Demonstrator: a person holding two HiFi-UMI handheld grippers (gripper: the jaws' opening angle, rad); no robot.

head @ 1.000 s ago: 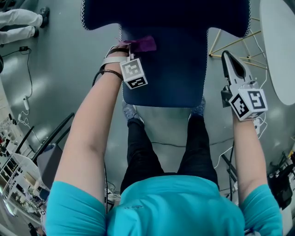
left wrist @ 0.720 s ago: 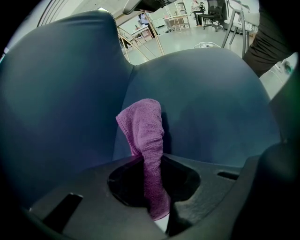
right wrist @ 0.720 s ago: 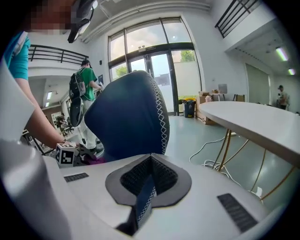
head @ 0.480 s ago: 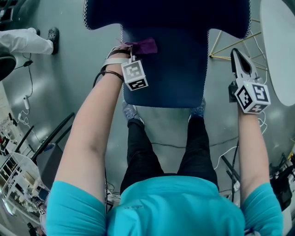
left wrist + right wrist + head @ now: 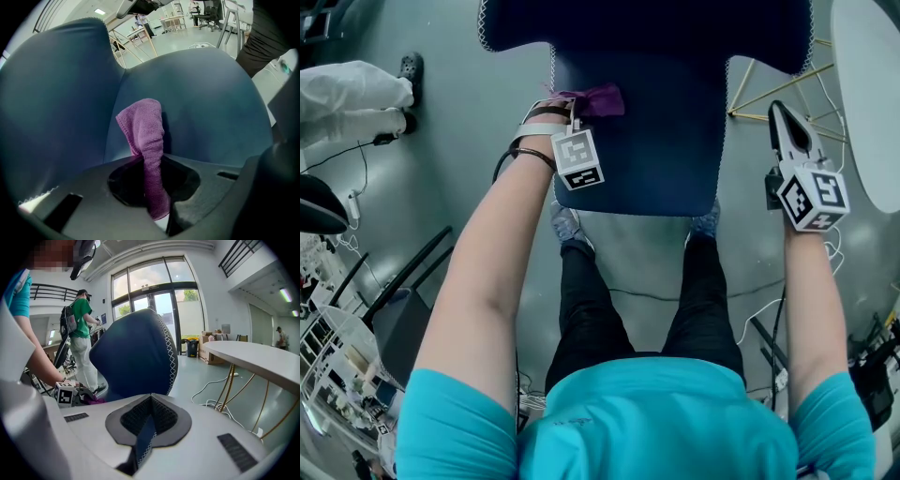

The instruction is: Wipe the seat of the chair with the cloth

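Counting one purple cloth (image 5: 145, 131), clenched in my left hand-held gripper (image 5: 152, 164) on the chair seat (image 5: 656, 131); my right hand-held gripper (image 5: 781, 112) beside the seat stays closed, empty.

Left hand-held gripper (image 5: 571, 101) clamped on cloth (image 5: 146, 133); right hand-held gripper (image 5: 782, 112) closed.

The right gripper (image 5: 777, 107) has moved a little toward 1 o'clock, slightly further from the chair's (image 5: 647, 141) right edge. The left gripper (image 5: 571, 101), its jaws closed on the purple cloth (image 5: 600, 97), has slid slightly toward 6 o'clock along the seat. At the upper left, a bystander in white (image 5: 352, 94) has moved from 11 o'clock toward 10 o'clock and fills more of the corner. A dark rounded shape (image 5: 319, 204) has appeared at 9 o'clock.
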